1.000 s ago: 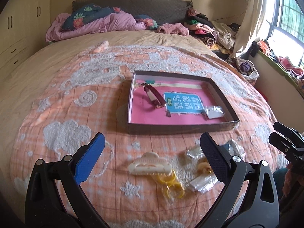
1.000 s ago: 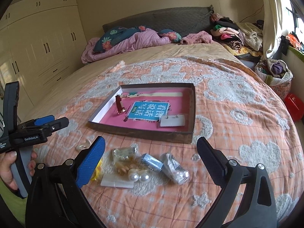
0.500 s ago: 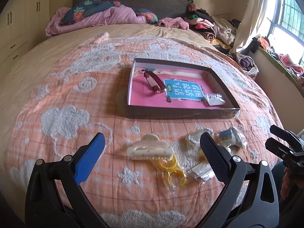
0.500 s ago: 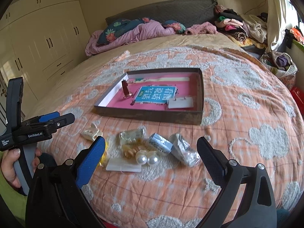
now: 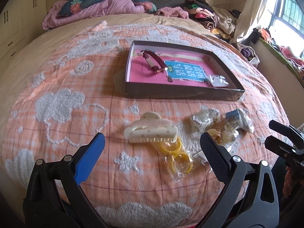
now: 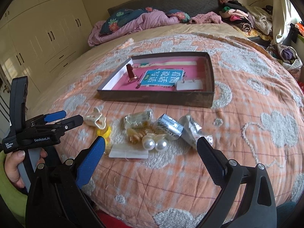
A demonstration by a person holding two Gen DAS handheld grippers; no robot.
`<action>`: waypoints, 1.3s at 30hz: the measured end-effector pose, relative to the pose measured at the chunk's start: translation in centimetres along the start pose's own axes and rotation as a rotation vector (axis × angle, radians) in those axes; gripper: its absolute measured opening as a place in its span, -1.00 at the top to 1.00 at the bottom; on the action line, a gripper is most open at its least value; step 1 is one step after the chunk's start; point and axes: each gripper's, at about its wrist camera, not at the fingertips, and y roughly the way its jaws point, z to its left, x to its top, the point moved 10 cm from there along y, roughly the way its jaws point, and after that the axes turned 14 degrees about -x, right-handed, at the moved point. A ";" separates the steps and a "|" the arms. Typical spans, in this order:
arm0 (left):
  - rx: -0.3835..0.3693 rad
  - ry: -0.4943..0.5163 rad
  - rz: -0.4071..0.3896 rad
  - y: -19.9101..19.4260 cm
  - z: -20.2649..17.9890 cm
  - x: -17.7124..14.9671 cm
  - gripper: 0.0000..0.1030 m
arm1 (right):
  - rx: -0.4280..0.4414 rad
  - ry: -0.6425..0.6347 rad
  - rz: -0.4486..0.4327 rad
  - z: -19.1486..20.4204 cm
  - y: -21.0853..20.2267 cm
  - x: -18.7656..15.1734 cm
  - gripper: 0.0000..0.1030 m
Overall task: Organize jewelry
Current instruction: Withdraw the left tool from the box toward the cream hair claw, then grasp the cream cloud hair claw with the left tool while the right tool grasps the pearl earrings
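Both my tools, left tool (image 5: 151,146) and right tool (image 6: 151,149), have drawn closer over the bed (image 5: 57,76), spread wide and empty, while the loose jewelry (image 6: 153,131) waits before the box (image 6: 157,97).

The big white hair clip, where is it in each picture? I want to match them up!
Left wrist view: the white hair clip lies low in the middle, between the open left gripper fingers, resting on a bag of yellow rings.
Right wrist view: the hair clip sits left of middle, seen end-on, past the left gripper's tips.
Shared landmark: the pink-lined box lies behind it in both.
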 end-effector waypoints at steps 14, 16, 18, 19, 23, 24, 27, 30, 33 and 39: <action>-0.005 -0.043 0.031 2.2 1.9 -0.9 -0.82 | 0.040 0.074 0.134 -0.1 5.1 -2.0 -0.52; -0.017 -0.053 0.035 2.6 2.0 -0.9 -0.82 | 0.051 0.077 0.150 0.0 5.7 -2.1 -0.46; -0.036 -0.065 0.040 2.9 2.0 -0.9 -0.82 | 0.066 0.074 0.164 0.2 6.3 -2.2 -0.37; -0.044 -0.076 0.044 3.1 2.1 -0.9 -0.82 | 0.071 0.076 0.170 0.3 6.5 -2.2 -0.33; -0.057 -0.103 0.057 3.7 2.3 -1.0 -0.82 | 0.075 0.078 0.175 0.5 7.4 -2.1 -0.26; -0.064 -0.111 0.061 4.0 2.4 -1.1 -0.82 | 0.075 0.077 0.171 0.6 7.5 -2.0 -0.25; -0.066 -0.125 0.068 4.5 2.7 -1.0 -0.82 | 0.076 0.068 0.166 0.7 8.0 -1.6 -0.03; -0.074 -0.150 0.074 5.2 3.1 -1.0 -0.82 | 0.077 0.066 0.152 0.6 8.2 -1.3 0.13; -0.072 -0.159 0.072 5.6 3.4 -0.9 -0.82 | 0.080 0.070 0.142 0.5 8.1 -1.1 0.14; -0.108 -0.136 0.048 6.0 3.0 0.2 -0.71 | 0.066 0.095 0.118 -0.7 7.5 -0.6 0.14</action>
